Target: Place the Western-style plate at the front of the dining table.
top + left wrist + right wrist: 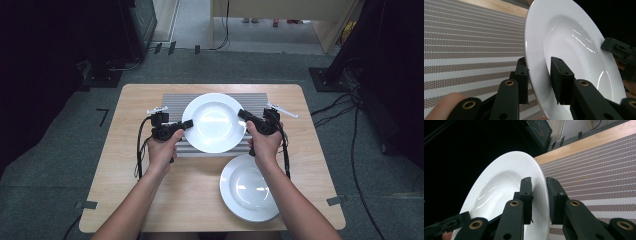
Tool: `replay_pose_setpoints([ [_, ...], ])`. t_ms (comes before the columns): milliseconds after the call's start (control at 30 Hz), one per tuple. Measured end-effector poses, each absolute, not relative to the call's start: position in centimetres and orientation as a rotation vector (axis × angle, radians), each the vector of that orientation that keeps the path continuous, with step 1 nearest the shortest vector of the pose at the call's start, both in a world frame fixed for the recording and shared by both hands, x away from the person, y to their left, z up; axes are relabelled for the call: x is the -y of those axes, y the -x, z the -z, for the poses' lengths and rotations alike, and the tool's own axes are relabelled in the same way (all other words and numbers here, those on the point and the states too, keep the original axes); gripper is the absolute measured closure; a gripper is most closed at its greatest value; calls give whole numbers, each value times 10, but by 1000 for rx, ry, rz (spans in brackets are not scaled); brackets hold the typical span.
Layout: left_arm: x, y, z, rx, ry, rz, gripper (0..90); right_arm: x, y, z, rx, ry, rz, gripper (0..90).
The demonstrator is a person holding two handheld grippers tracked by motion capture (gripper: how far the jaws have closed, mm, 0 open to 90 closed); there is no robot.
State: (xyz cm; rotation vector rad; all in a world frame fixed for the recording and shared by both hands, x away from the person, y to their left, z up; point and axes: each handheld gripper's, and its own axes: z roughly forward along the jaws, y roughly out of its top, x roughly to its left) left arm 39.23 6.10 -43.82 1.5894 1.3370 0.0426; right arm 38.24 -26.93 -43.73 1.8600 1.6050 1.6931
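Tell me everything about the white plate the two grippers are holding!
The plate is round, white and glossy, like glazed ceramic, with a wide ringed rim and a deep, empty middle. It sits over the striped mat. The left gripper pinches its left rim and the right gripper pinches its right rim.

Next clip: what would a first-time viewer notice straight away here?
A white deep plate held over the striped placemat at mid-table, gripped by its rim on both sides: the left gripper on its left edge, the right gripper on its right. A second white plate lies flat on the wooden table, nearer the person.
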Motion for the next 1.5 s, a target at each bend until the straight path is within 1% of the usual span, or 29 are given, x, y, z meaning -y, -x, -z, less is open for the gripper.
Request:
replay_pose_setpoints([
  [433, -65, -415, 453, -1395, -1590, -50, 698, 260, -409, 455, -1619, -1925, -1640, 766],
  [867, -70, -436, 476, -1473, -1584, -21, 697, 250, -430, 472, -1654, -1963, -1563, 760],
  [1100, -64, -446, 487, -1521, -1591, -7, 697, 250, -443, 490, -1658, -2038, -1493, 747],
  [1500, -50, -467, 490, -1566, -1626, -27, 696, 256, -460, 500, -1628, -2083, -1450, 734],
])
